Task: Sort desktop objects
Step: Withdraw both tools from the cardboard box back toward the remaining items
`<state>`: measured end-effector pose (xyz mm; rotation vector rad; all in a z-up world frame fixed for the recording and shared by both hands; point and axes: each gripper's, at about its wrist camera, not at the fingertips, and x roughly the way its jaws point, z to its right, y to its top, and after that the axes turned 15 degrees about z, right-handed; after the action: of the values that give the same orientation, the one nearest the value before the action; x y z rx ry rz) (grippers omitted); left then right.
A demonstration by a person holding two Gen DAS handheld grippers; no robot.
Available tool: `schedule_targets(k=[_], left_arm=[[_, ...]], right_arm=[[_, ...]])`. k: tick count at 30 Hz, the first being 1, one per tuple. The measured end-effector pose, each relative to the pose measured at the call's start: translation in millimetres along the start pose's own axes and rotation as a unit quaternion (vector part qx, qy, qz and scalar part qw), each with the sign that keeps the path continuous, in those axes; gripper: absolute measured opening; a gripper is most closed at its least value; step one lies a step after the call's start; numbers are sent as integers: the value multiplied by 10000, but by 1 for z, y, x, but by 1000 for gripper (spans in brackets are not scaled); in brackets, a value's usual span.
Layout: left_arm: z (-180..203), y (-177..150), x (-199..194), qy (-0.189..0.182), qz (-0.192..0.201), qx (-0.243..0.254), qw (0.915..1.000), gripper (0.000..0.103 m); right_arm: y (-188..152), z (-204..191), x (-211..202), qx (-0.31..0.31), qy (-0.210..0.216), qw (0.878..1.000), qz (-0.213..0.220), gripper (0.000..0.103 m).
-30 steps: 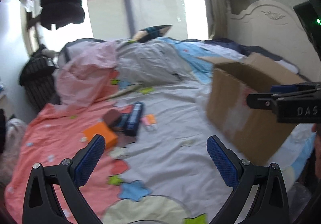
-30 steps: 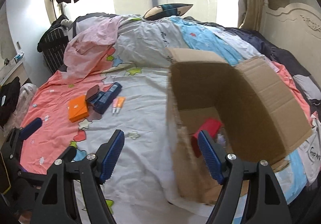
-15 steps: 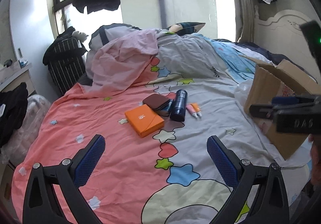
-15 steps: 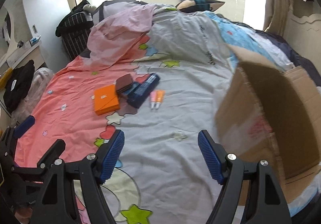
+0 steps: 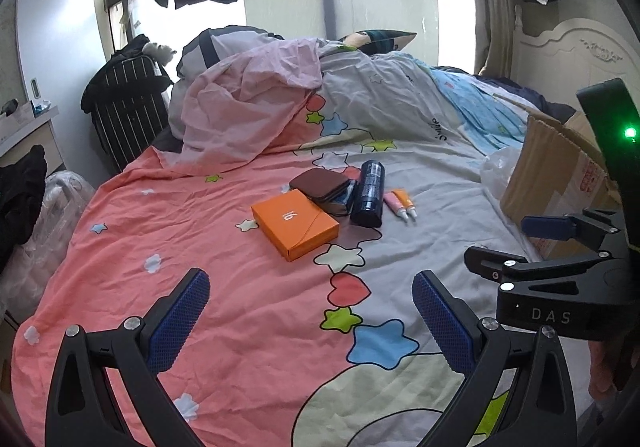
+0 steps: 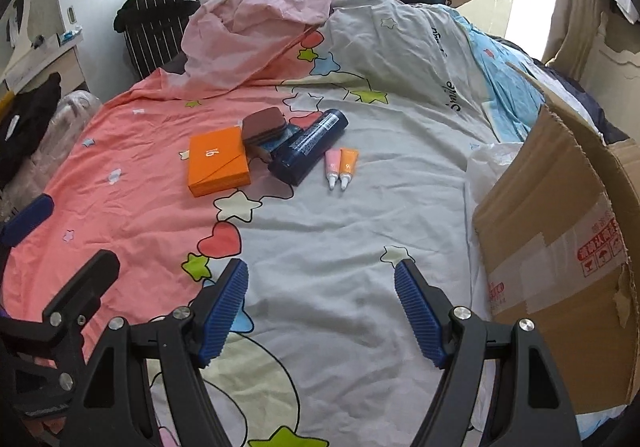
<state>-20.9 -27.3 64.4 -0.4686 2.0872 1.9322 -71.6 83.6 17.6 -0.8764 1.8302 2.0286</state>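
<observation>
While both of your grippers hang over the bed with nothing in them, the sorting looks barely begun. Your left gripper (image 5: 310,319) and your right gripper (image 6: 320,311) each stand with jaws wide apart and only the bedsheet (image 6: 340,239) between them. The things to sort lie in a small cluster near the middle of the bed, well ahead of both grippers: an orange box (image 6: 218,161), a brown pouch (image 6: 263,123) resting on something dark and blue just beside it, a dark blue bottle (image 6: 310,145) lying on its side, and two small tubes (image 6: 340,167), one pink and one orange, side by side just to the right of the bottle. An open cardboard box (image 6: 560,247) sits at the right edge of the bed, with a crumpled plastic bag (image 6: 486,163) against its near corner; its inside cannot be seen from here. Bunched pink and grey bedding (image 5: 256,107) is heaped behind the cluster, apart from it. Nothing lies between your grippers and the objects.
</observation>
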Motion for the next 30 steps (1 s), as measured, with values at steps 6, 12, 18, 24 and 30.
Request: schedule_targets(k=[6, 12, 18, 24, 30], left_arm=[[-5, -3, 11, 21, -67, -21, 10000, 103], [-11, -4, 24, 107, -131, -52, 9998, 103], [-18, -4, 37, 167, -165, -182, 9996, 103], [-16, -6, 51, 203, -269, -116, 9994, 103], [-18, -5, 64, 259, -368, -106, 9989, 103]], right_arm=[[1, -3, 5, -94, -153, 9997, 135, 72], [1, 2, 12, -15, -266, 9991, 341, 72], [-2, 0, 20, -212, -607, 9963, 561, 72], [-6, -2, 29, -428, -748, 9942, 647, 72], [-7, -1, 38, -545, -829, 9929, 652, 72]])
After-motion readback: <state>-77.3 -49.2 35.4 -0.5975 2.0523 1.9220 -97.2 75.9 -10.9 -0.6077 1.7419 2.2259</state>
